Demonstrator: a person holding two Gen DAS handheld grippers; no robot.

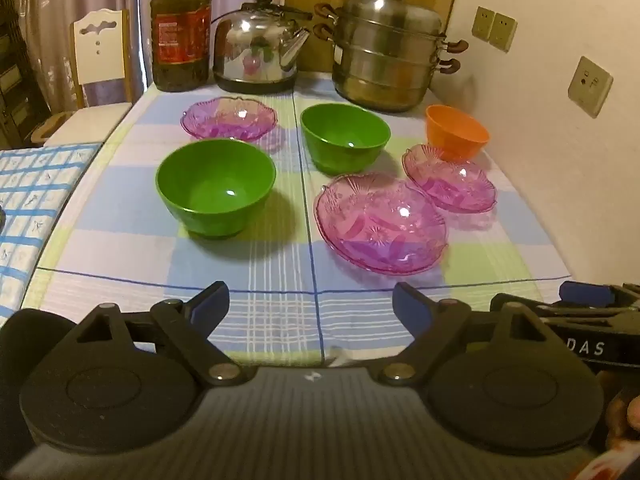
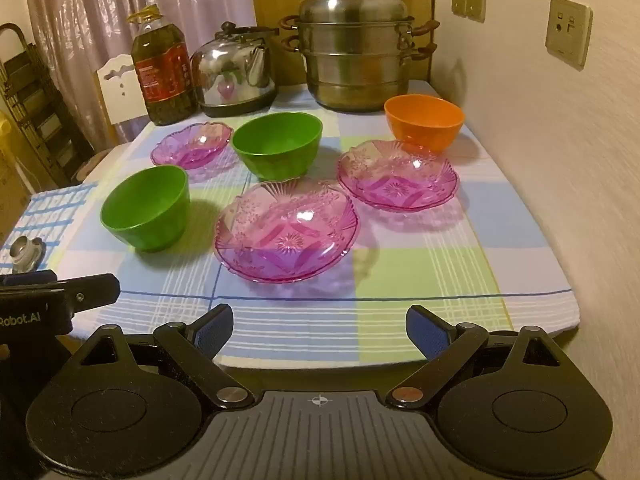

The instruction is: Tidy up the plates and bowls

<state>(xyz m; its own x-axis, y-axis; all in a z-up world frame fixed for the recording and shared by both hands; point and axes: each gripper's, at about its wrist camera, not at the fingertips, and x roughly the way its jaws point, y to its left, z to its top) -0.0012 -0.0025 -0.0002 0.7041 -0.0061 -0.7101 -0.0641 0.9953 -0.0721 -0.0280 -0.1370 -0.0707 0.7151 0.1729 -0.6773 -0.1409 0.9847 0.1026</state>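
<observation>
On the checked tablecloth stand two green bowls, a near one (image 1: 216,186) (image 2: 146,208) and a far one (image 1: 345,136) (image 2: 278,144), and an orange bowl (image 1: 456,132) (image 2: 424,120) by the wall. Three pink glass plates lie among them: a large near plate (image 1: 380,222) (image 2: 286,230), a right plate (image 1: 450,178) (image 2: 398,174) and a far left plate (image 1: 229,117) (image 2: 192,144). My left gripper (image 1: 310,304) hangs open over the table's near edge, nothing between its fingers. My right gripper (image 2: 320,326) is open and empty too, short of the large plate.
At the back stand an oil bottle (image 1: 180,32) (image 2: 162,72), a steel kettle (image 1: 258,46) (image 2: 234,70) and a stacked steamer pot (image 1: 388,44) (image 2: 354,46). A wall (image 2: 540,140) runs along the right. A white chair (image 1: 100,48) stands far left.
</observation>
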